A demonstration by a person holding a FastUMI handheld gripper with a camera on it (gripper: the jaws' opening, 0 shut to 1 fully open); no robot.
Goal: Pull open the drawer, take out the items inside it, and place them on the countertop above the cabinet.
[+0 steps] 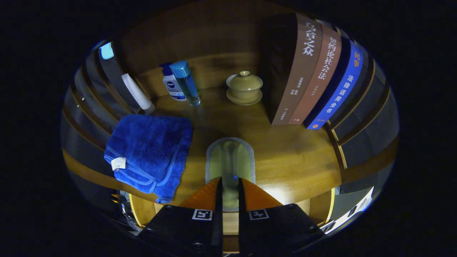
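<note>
My gripper [230, 180] is shut on a flat, pale green oval pad with a grey rim [230, 157]. The pad's near end sits between the two fingers, and the rest reaches out ahead of them over the wooden countertop [292, 157]. Whether the pad rests on the wood or hangs just above it cannot be told. Below the countertop's front edge, on either side of the fingers, I see the pale wooden inside of the open drawer [142, 210].
A folded blue towel [150, 150] lies left of the pad and droops over the front edge. Behind it stand a white tube [137, 92], a white bottle [172, 84] and a blue bottle [186, 82]. A lidded tea bowl [244, 87] sits behind the pad, and upright books [314, 71] stand to the right.
</note>
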